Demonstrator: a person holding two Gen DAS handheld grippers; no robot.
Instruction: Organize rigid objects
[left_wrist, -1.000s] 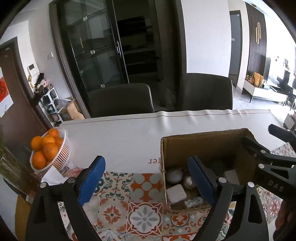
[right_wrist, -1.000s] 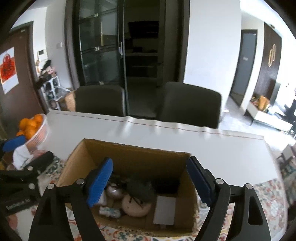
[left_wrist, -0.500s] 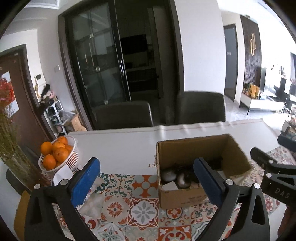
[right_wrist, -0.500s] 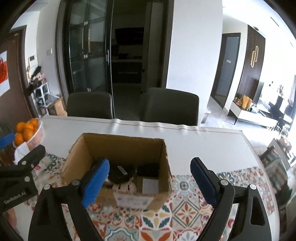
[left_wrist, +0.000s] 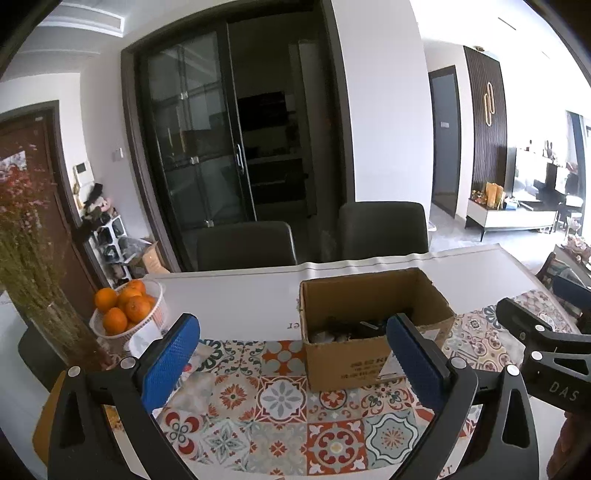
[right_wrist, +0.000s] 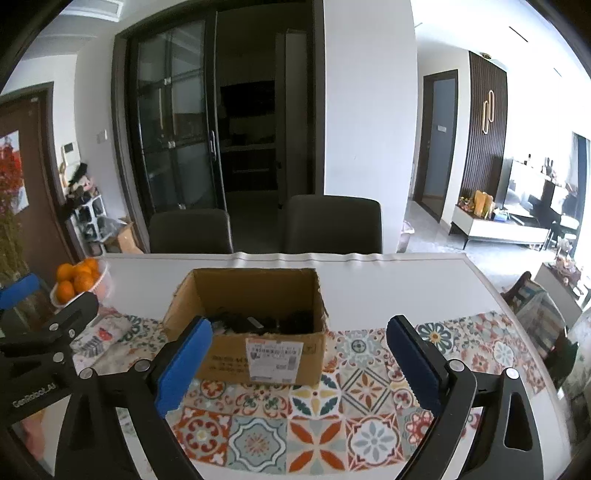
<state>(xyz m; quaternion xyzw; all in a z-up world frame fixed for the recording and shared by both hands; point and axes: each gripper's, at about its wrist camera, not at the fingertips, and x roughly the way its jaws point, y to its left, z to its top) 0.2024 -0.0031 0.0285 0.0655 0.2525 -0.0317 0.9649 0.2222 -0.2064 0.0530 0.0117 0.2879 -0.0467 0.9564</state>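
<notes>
A cardboard box (right_wrist: 255, 332) sits mid-frame in the right wrist view, on the patterned runner (right_wrist: 332, 417) that covers the near part of the table (right_wrist: 388, 280); in the left wrist view the same box (left_wrist: 369, 332) lies right of centre. Inside it a heap of dark items (right_wrist: 258, 322) shows just above the front wall, too shadowed to tell apart. The left hand-held gripper (left_wrist: 291, 362) has its blue pads spread wide with nothing between them, only runner and the box's corner beyond. The right hand-held gripper (right_wrist: 299, 365) is empty too, its jaws opening, and the box front with its white label (right_wrist: 275, 356) shows through the gap without being touched. Both tools stand on the near side of the box, clear of it. At the left of the frame a basket of oranges (left_wrist: 125, 310) stands on the table beside a vase of dried stems (left_wrist: 33, 266). No loose rigid objects are visible on the runner, so the packing looks finished or close to it, with both tools free of the box. The next move, if any, calls for finding another item to collect or simply setting the tools down; nothing here shows which.
</notes>
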